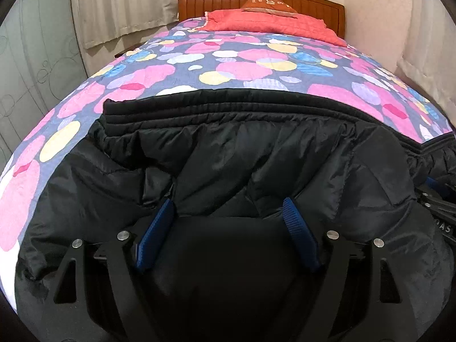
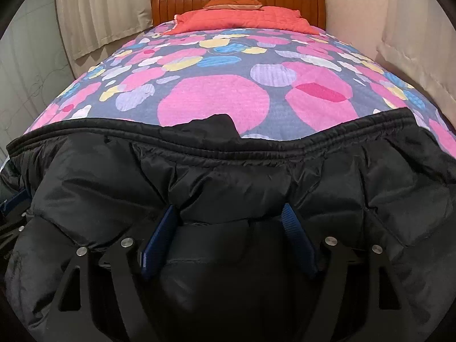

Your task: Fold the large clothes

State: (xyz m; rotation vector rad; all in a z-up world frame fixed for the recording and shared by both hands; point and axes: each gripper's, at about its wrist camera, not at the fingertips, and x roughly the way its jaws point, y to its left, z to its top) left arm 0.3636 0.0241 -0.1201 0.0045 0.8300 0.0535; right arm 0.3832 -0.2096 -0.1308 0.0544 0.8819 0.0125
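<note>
Lying across the near end of a bed (image 1: 256, 65), one black puffer jacket (image 1: 228, 154) spreads out, its ribbed hem (image 1: 228, 108) farthest from the cameras. The left gripper (image 1: 228, 208) and the right gripper (image 2: 230, 213) each have jaws set wide with puffy fabric bulging between the blue pads; whether the pads press on it cannot be told. The jacket looks light, soft, springy and slippery, best pinched at the stitched hem or seams. Beyond: one red pillow (image 1: 268, 22) and one cushion (image 1: 268, 4).
</note>
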